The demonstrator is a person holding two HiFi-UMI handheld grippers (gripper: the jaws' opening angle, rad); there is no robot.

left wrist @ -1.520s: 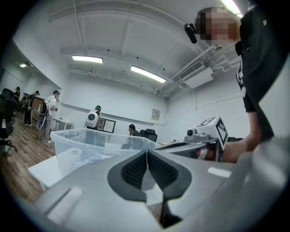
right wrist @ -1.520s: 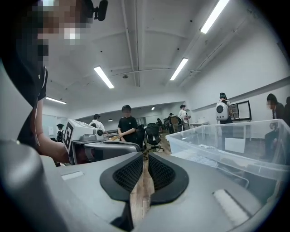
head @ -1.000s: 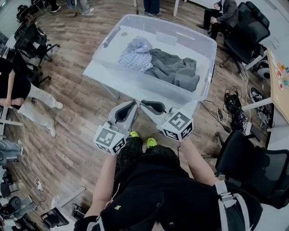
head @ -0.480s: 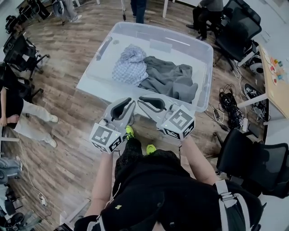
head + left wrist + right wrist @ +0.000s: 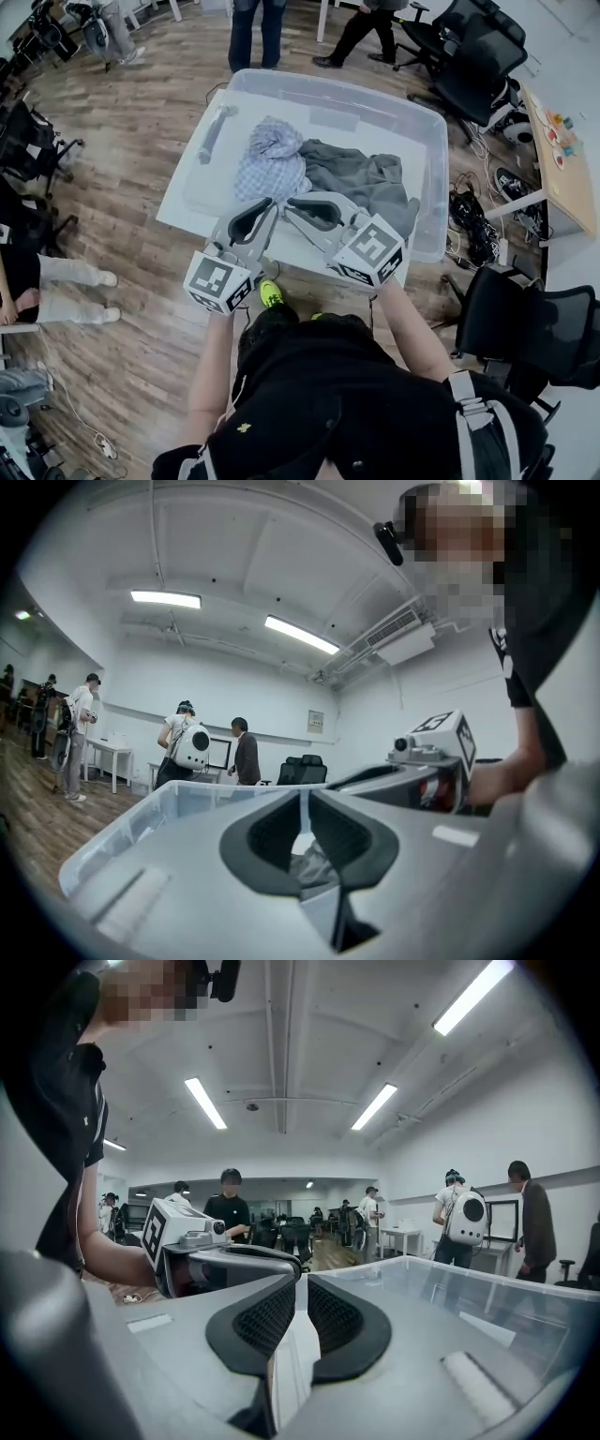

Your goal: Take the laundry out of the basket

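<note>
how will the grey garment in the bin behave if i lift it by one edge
Probably floppy: the grey garment lies crumpled in soft folds, so it should drape rather than hold shape. Likely light for its bulk. It lies against the checked cloth, so that may drag along.

left claw (image 5: 272,201) closed, right claw (image 5: 288,206) closed — held side by side, tips converging, pointing roughly level

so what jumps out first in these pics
A big clear bin sits upper middle in the head view, with a checked cloth beside a grey garment inside. At its near rim, the left gripper and right gripper point in side by side, both shut and empty.
</note>
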